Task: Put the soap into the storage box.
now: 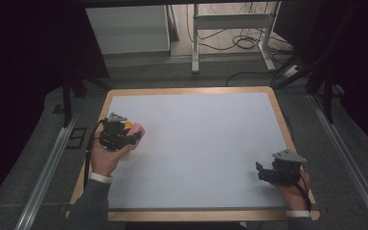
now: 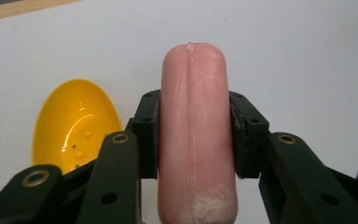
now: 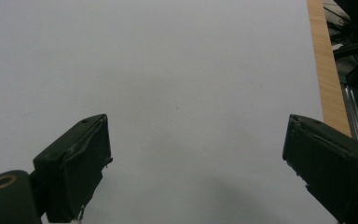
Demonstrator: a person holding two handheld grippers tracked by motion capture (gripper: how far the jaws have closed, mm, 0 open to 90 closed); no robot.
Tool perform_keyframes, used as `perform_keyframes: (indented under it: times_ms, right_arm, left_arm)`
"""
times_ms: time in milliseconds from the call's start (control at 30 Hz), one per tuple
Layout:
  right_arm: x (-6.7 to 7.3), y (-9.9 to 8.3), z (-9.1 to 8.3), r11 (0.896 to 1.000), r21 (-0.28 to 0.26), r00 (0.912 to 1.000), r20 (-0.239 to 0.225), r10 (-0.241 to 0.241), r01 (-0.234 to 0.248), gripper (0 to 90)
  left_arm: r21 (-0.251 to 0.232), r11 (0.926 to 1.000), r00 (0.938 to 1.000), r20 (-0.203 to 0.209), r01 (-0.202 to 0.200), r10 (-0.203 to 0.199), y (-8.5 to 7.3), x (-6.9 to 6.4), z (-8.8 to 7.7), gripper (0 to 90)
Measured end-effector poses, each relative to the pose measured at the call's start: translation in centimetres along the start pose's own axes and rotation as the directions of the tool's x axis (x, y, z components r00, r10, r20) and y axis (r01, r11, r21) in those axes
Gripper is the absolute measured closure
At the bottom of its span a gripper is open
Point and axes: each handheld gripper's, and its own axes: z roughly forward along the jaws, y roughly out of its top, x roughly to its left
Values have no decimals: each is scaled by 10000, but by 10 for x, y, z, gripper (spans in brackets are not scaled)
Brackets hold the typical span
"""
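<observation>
left gripper (image 2: 193, 140): jaws clamped on the sausage, one pad on each flank
sausage (image 2: 193, 135): pink, lengthwise between the jaws, rounded tip sticking out at 12 o'clock; pale scuffing near its lower end
scoop (image 2: 74, 123): yellow, hollow side up, lying on the table at 9 o'clock of the sausage, just beside the left jaw, apart from the sausage
left gripper, high view (image 1: 117, 134): at the table's 9 o'clock edge, pink end (image 1: 137, 130) showing at its 3 o'clock
right gripper (image 3: 196, 172): jaws wide, nothing between, bare white surface under them
right gripper, high view (image 1: 282, 170): near the table's 4 o'clock corner, well apart from the left
table (image 1: 196, 143): white top, wooden rim
</observation>
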Motion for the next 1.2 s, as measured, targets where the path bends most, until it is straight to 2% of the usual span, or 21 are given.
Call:
perform_keyframes:
  times_ms: [167,633,1200]
  right_arm:
    - [0,0,0,10000,26,10000,0,6,-6,73]
    - [0,0,1,10000,45,10000,-2,-29,29,73]
    - [0,-1,1,10000,80,10000,4,-8,8,73]
  left_arm:
    - [143,9999,9997,-260,13,-10,2,8,1,602]
    - [239,9993,9984,-479,300,-288,3,23,5,602]
    - [472,9967,9950,-779,667,-629,4,42,18,603]
